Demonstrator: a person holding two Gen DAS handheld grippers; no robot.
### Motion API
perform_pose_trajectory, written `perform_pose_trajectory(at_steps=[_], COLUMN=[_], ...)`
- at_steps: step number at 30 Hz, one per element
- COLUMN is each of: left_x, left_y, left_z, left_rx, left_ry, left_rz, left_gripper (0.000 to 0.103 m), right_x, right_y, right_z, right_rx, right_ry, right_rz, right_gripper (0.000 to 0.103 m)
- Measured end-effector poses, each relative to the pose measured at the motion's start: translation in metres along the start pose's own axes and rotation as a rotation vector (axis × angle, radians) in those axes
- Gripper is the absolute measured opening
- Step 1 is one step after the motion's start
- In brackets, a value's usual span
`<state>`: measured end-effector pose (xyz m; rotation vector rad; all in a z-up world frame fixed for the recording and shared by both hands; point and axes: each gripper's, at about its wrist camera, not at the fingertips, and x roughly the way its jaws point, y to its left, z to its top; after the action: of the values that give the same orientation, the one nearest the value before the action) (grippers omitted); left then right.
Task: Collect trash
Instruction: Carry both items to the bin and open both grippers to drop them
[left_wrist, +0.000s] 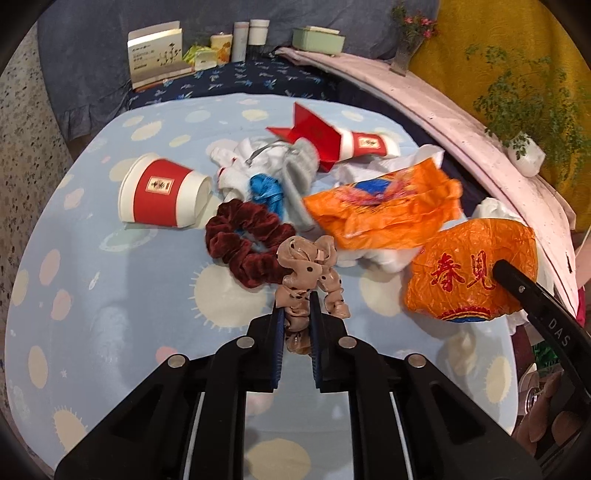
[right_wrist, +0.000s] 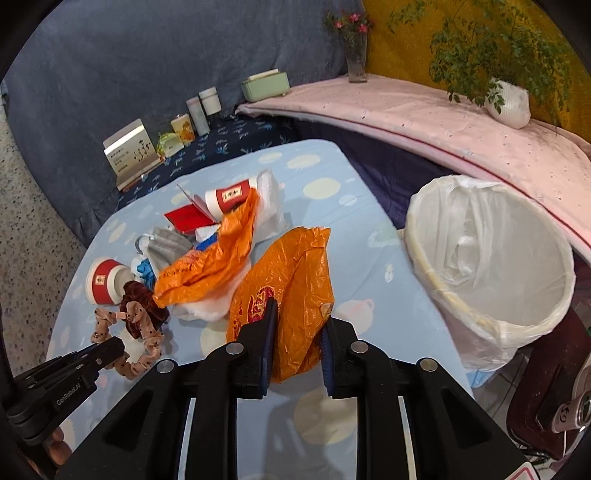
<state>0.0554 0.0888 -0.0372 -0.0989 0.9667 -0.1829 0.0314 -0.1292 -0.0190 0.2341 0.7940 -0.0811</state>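
Nearest the left wrist camera, the left gripper (left_wrist: 297, 314) has its two fingers pressed onto a beige dotted scrunchie (left_wrist: 312, 273), which is pinched between the pads and bunches up above them. Seen from the right wrist camera, the right gripper (right_wrist: 297, 332) is clamped on an orange plastic bag (right_wrist: 291, 291); the crumpled film fills the gap between its fingers and hangs over the blue spotted tablecloth (right_wrist: 369, 206).

Just beyond the beige scrunchie and touching it lies a dark red velvet scrunchie (left_wrist: 245, 243). Past that sits a loose heap: a second orange bag (left_wrist: 384, 214), white tissue (left_wrist: 373, 258) under its near edge, a bit of blue plastic (left_wrist: 267, 190), a grey cloth (left_wrist: 299, 181) and white cloth (left_wrist: 240, 166). To the left of the heap a red and white paper cup (left_wrist: 162, 195) lies on its side with its mouth toward the pile. At the far side of the heap are an open red card (left_wrist: 310, 134) and another red and white cup (left_wrist: 369, 144), also tipped over.

To the right of the table stands a bin lined with a white bag (right_wrist: 491, 258), its mouth open, near the right gripper.

Farther back, on dark patterned cloth, stand a pale box (left_wrist: 157, 55), small bottles and jars (left_wrist: 251, 37) and a green tin (left_wrist: 319, 40). A potted plant (right_wrist: 508, 103) and a vase of flowers (right_wrist: 356, 55) rest on the pink ledge (right_wrist: 406, 110).
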Motion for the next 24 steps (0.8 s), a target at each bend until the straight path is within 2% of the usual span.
perform_pose_trajectory(at_steps=[5,12,19,24], left_x=[-0.020,-0.037,-0.025,-0.007], left_y=[-0.026,-0.087,-0.154,-0.198], left_z=[0.002,0.014,0.029,0.037], left_rx=[0.047,0.149,0.247,0.294], left_ry=[-0.042,-0.081,-0.079,-0.056], left_rz=[-0.038,-0.123,-0.193,-0.253], left_gripper=[0.012,0.012,0.012,0.012], right_x=[-0.025,-0.053,-0.067,-0.065], right_y=[-0.014,-0.048,-0.102,-0.143], right_z=[0.005,0.017,0.033,0.042], right_rx=[0.015,0.055,0.117,0.169], right_ry=[-0.053,-0.126,-0.193,-0.208], right_rz=[-0.014,-0.066,-0.162,-0.226], right_gripper=[0.019,0.019,0.019,0.019])
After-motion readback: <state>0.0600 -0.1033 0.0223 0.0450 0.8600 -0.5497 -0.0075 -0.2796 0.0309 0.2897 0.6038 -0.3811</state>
